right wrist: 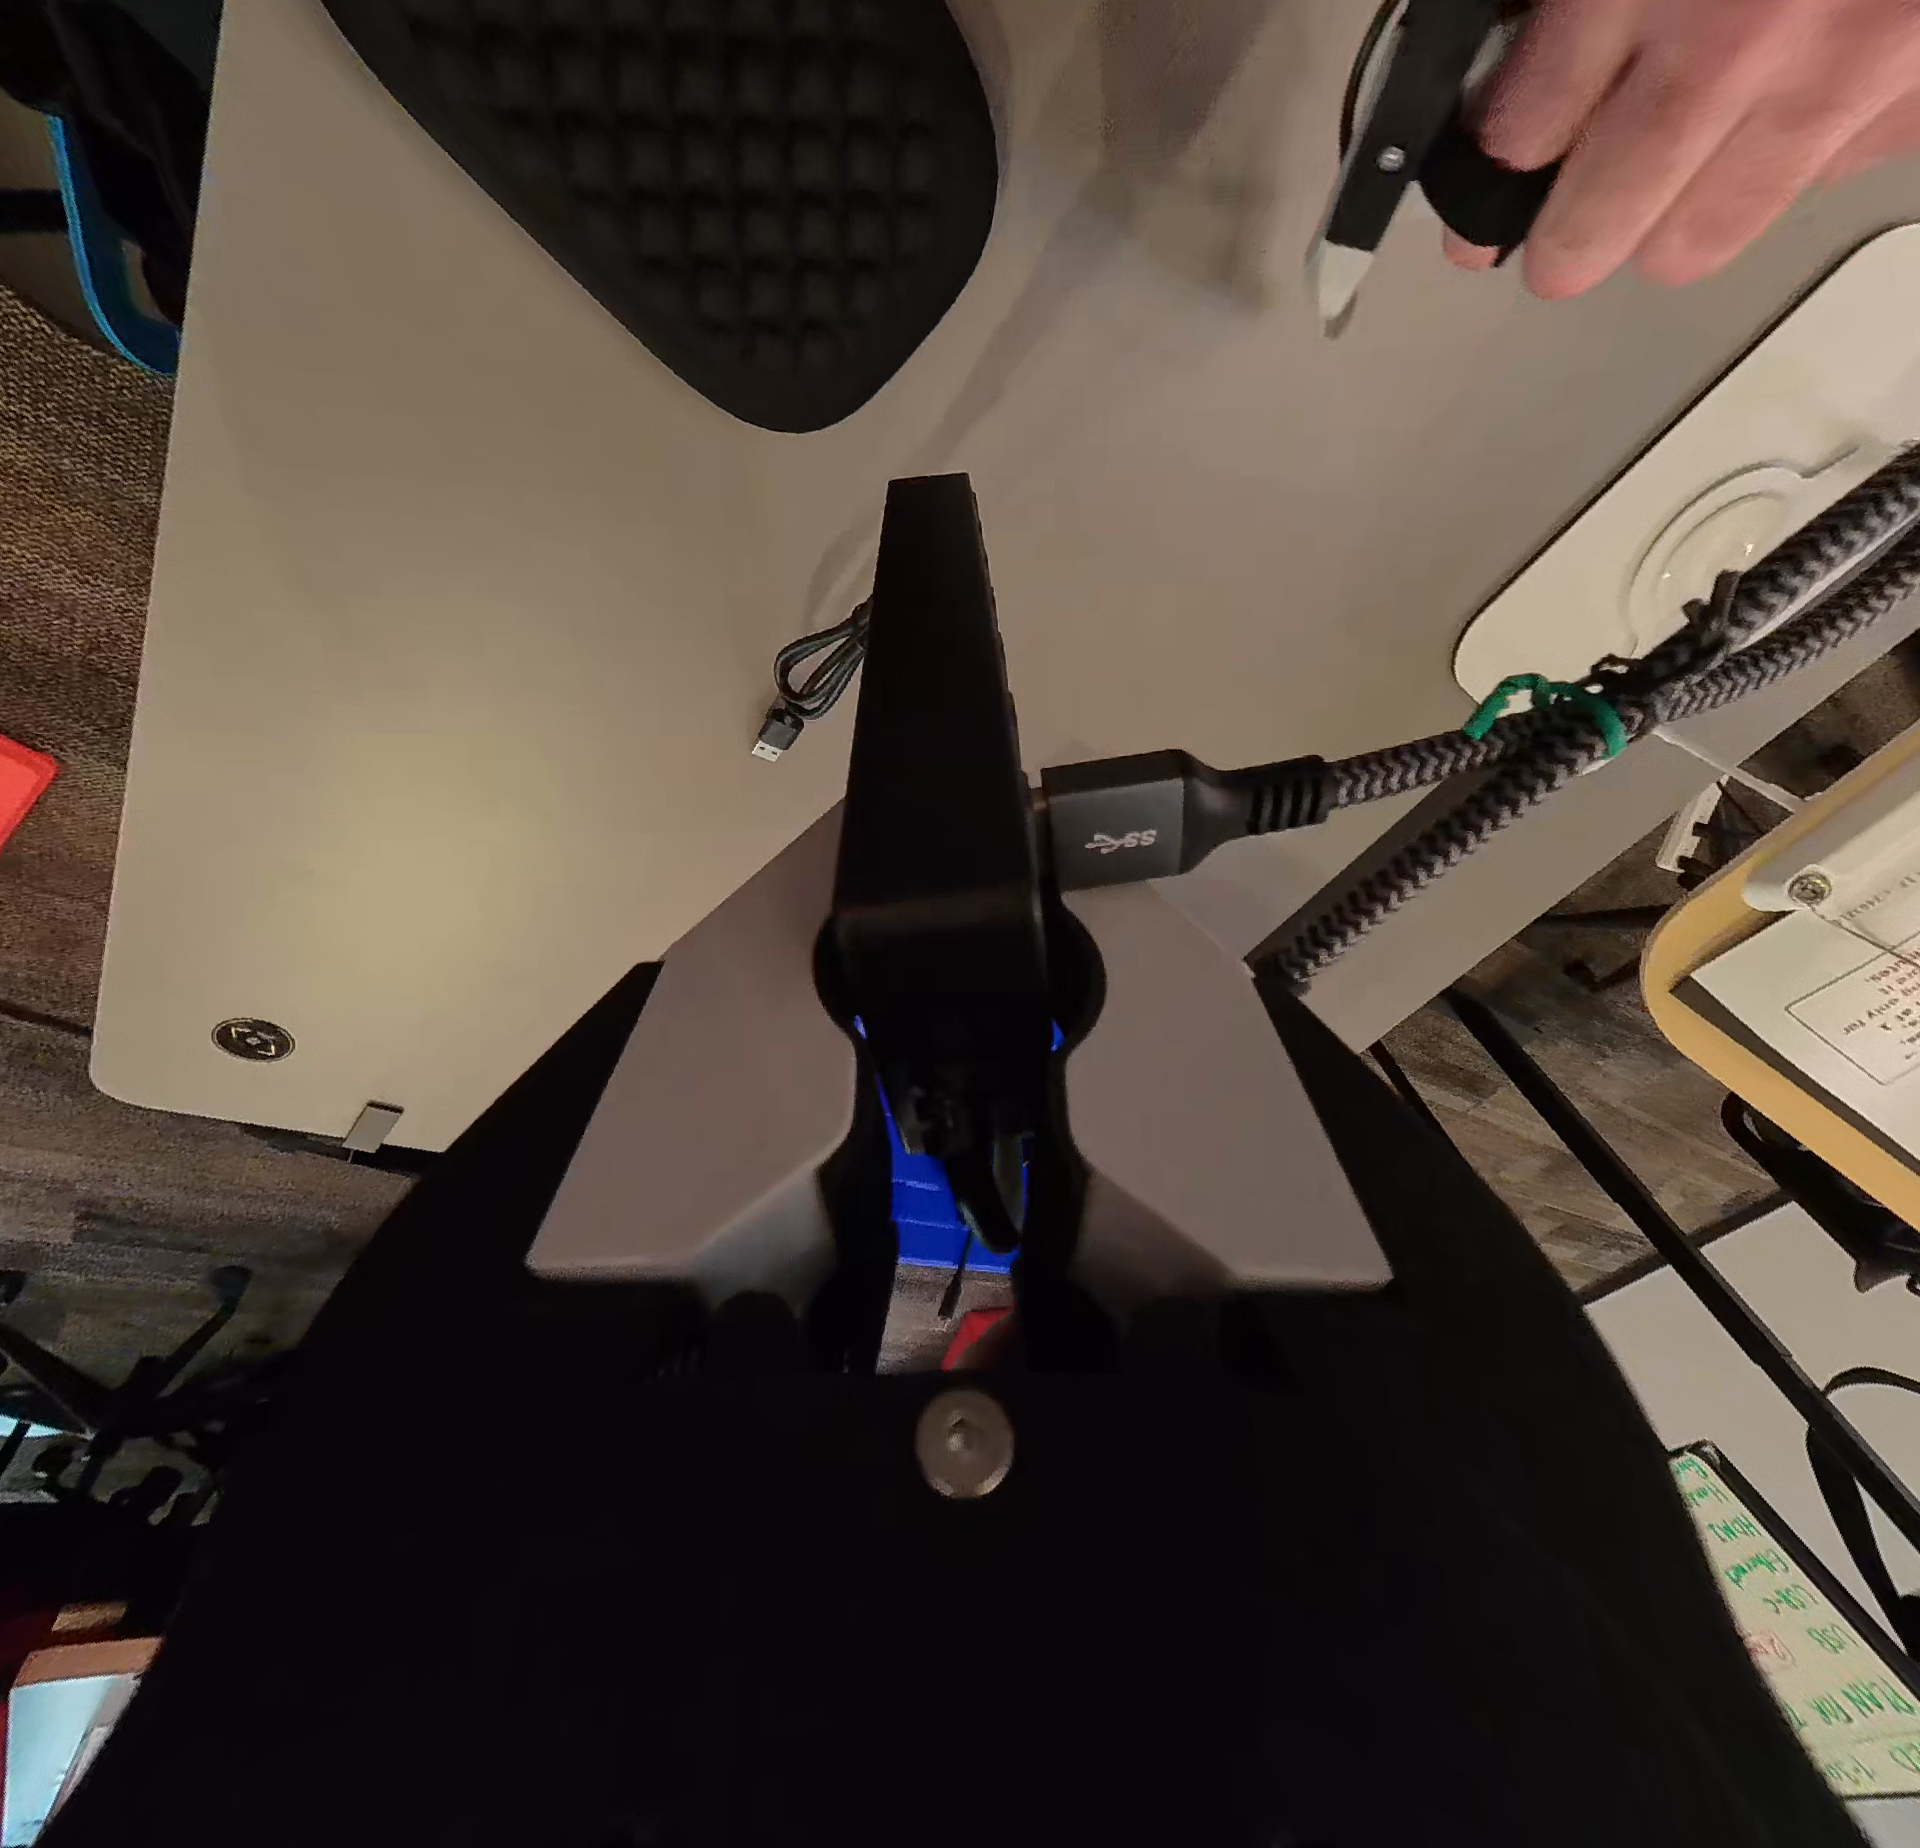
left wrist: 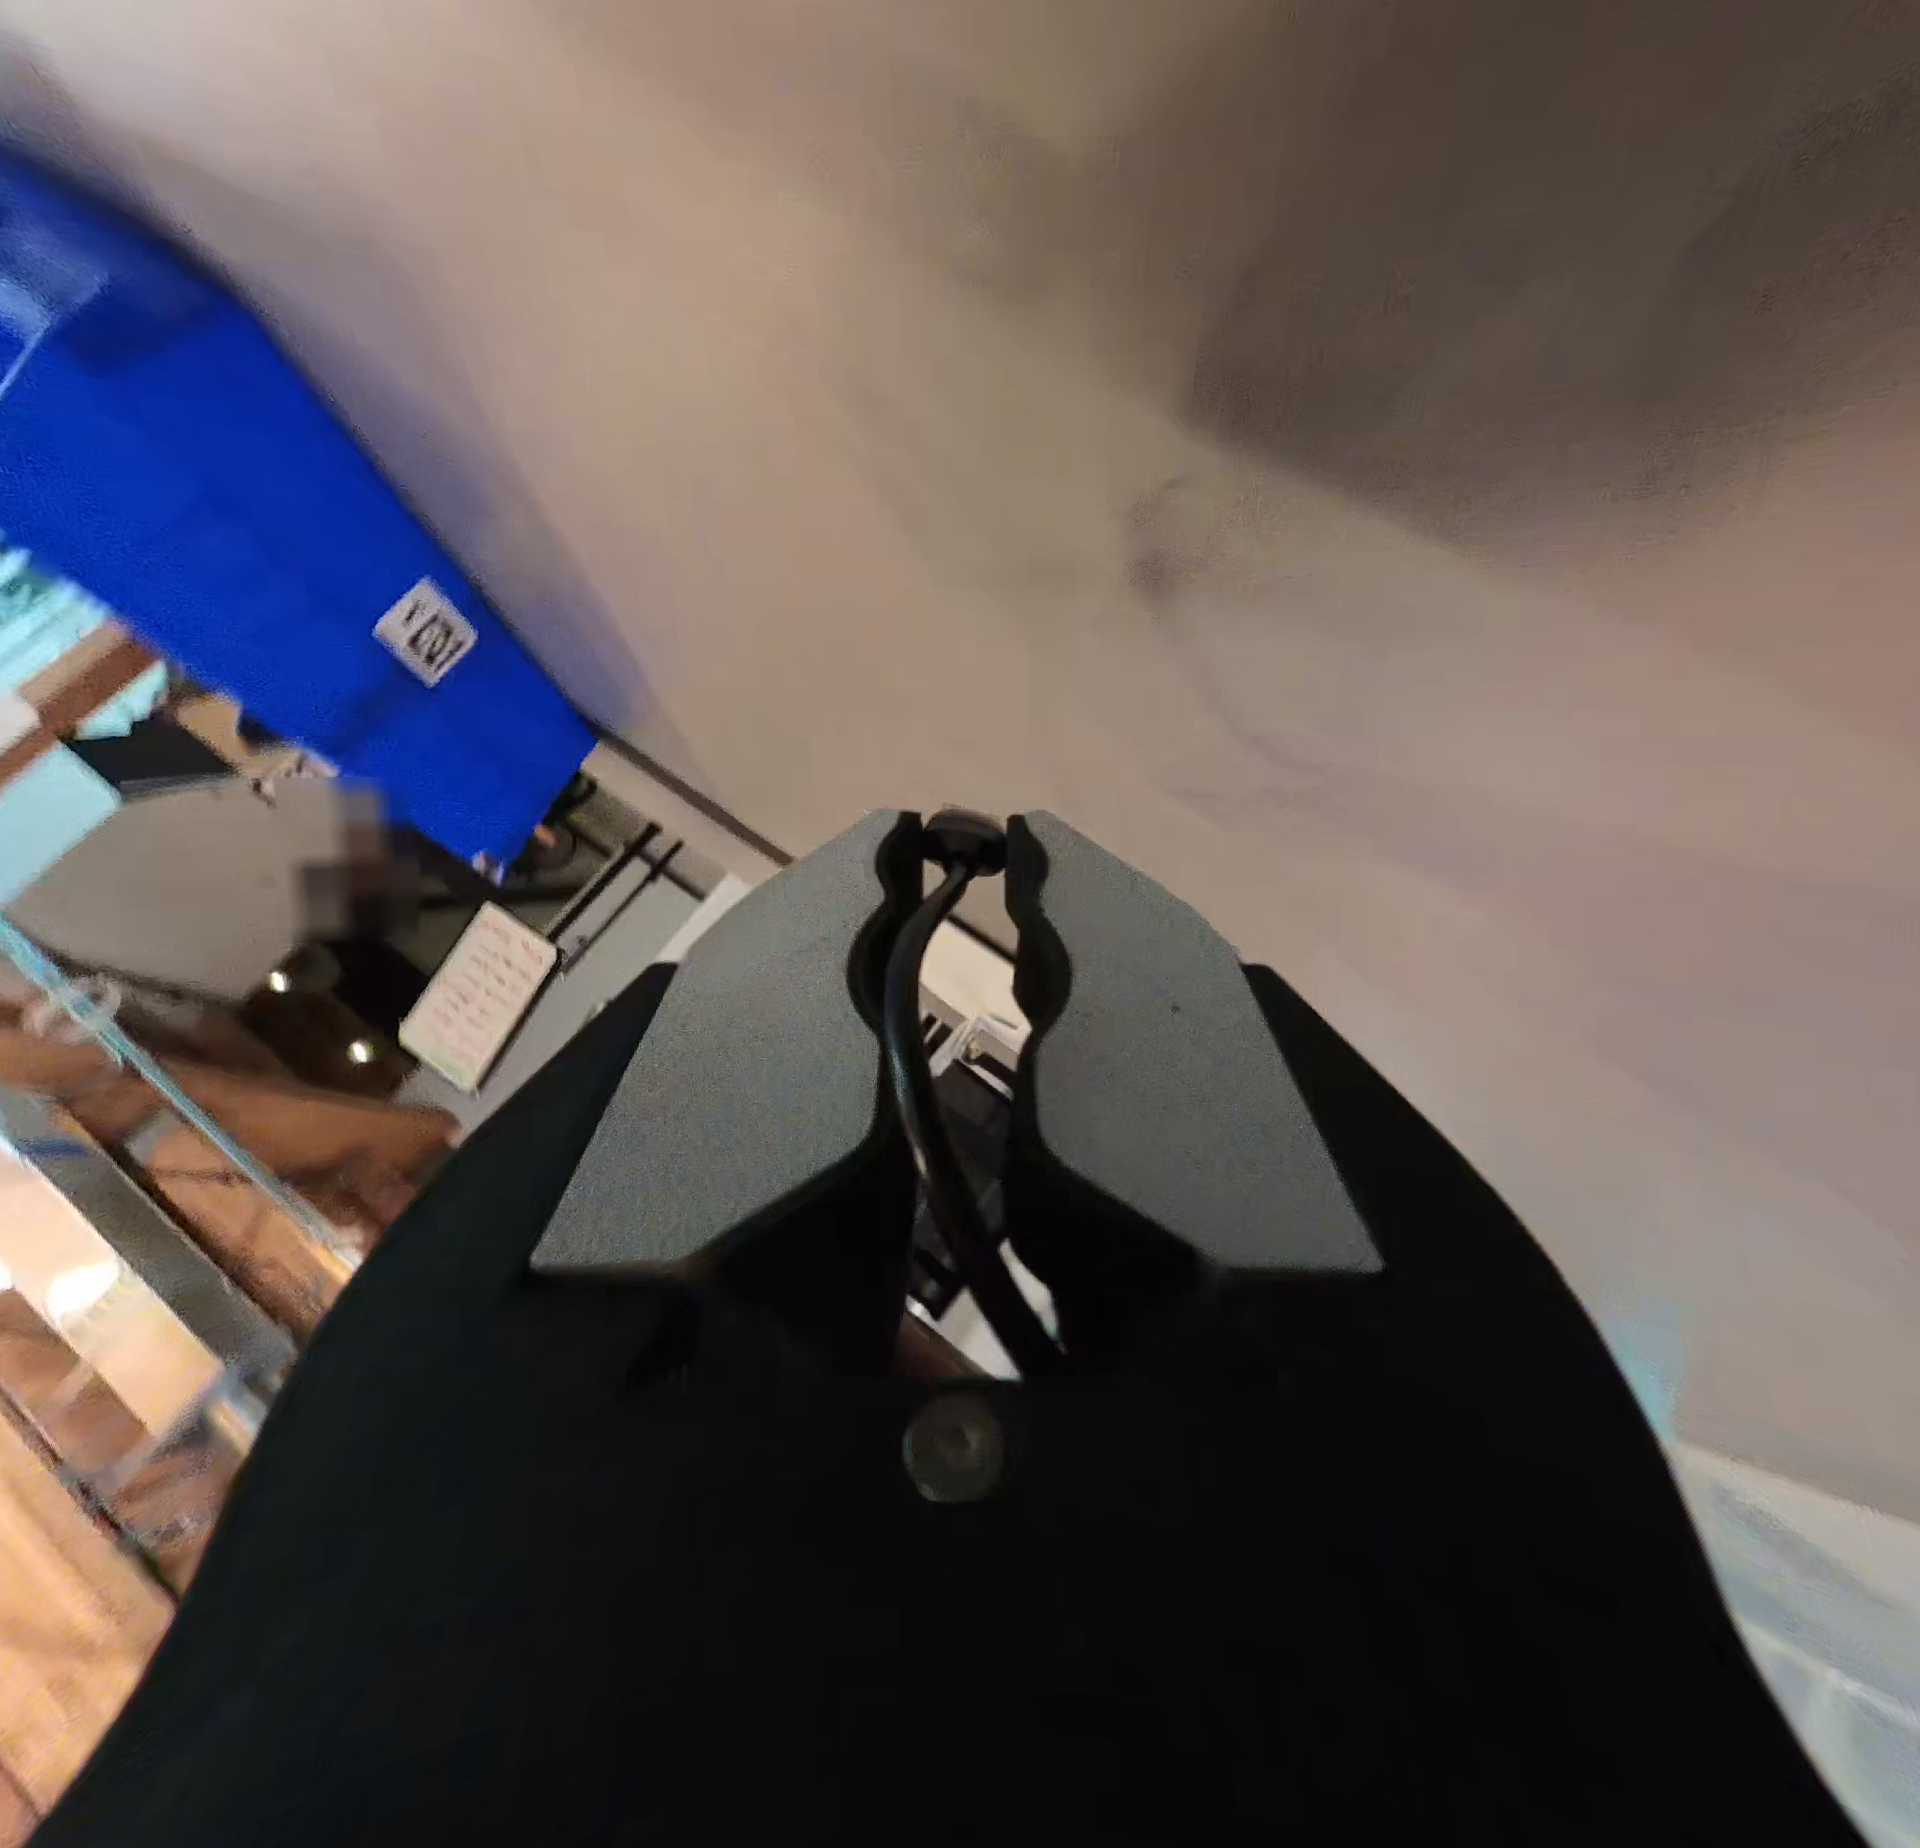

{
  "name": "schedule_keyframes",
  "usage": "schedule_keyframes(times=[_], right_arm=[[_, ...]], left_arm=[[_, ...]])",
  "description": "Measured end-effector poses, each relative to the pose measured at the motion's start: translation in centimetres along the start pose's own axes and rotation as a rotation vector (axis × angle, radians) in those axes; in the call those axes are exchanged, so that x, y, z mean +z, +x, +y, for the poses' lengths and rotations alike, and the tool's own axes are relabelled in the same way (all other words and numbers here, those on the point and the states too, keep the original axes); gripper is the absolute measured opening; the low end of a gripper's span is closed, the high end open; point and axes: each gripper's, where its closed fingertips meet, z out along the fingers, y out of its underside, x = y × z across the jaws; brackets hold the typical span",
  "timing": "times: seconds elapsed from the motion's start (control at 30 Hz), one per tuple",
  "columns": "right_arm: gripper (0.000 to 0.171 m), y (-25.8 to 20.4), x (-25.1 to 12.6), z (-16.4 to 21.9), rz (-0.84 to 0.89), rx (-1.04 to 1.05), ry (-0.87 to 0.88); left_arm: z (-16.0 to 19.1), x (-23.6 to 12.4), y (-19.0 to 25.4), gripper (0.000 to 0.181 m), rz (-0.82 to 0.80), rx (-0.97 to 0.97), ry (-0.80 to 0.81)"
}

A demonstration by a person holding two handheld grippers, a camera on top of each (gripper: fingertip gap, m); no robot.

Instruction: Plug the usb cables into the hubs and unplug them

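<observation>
Right gripper (right wrist: 961,925), near field: its grey, matte fingers (right wrist: 727,1019) are clamped on one black rectangular USB hub (right wrist: 935,707), held edge-on and pointing away from the camera. One grey metal USB plug (right wrist: 1117,827) sits in the hub's right side; from it runs a braided grey-and-black cable (right wrist: 1455,775), doubled back on itself and bound by one green twist tie (right wrist: 1538,707). Beyond the hub, one thin dark cable (right wrist: 816,671) lies coiled on the pale, smooth desk (right wrist: 468,655), its plug end free. Further off on the desk: one black pad (right wrist: 675,136) with rounded corners and a dimpled grid texture, and at right one white rounded board (right wrist: 1714,448). At the top right a hand (right wrist: 1714,105) holds the left gripper (right wrist: 1340,271), well apart from the hub. Mottled carpet shows past the desk edge. Left gripper (left wrist: 961,832), own view: fingers nearly closed, pinching a small dark rounded cable end (left wrist: 966,830), with its thin black cord (left wrist: 914,1019) trailing back between them. Behind is only the blurred pale desk surface, then one blue bin (left wrist: 239,510) with a white sticker at left, and wood-toned room fittings beyond, too smeared to identify.
</observation>
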Motion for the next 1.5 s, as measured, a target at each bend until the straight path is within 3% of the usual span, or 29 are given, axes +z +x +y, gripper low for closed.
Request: schedule_keyframes(times=[0.17,0.4,0.63,0.8,0.93,1.13,1.33,1.5], right_arm=[[0.024,-0.9,0.1,-0.2,0.005,0.011,0.025],[0.024,-1.8,0.8,0.1,0.002,0.016,0.04],[0.024,-1.9,0.8,0.3,0.022,0.015,0.057],[0.024,-1.9,0.8,0.5,0.033,0.013,0.065],[0.024,-1.9,0.9,0.4,0.032,0.012,0.066],[0.024,-2.0,0.8,0.3,0.037,0.021,0.078],[0.023,-2.1,0.9,0.0,0.032,0.022,0.085],[0.024,-2.3,0.6,-0.1,0.04,0.026,0.097]], left_arm=[[-2.8,0.7,1.8,0.015,0.055,0.137,0.048],[-3.1,0.8,1.4,0.027,0.079,0.107,0.052],[-1.8,-1.1,2.6,0.072,0.194,-0.153,0.084],[-0.2,-2.0,4.0,0.094,0.208,-0.36,0.095],[0.4,-3.0,3.8,0.101,0.214,-0.525,0.146],[0.5,-4.9,1.1,0.098,0.294,-0.943,0.365],[-0.6,-5.1,-0.8,0.072,0.467,-1.441,0.671],[2.1,-5.0,-0.2,0.066,0.309,-1.399,0.621]])
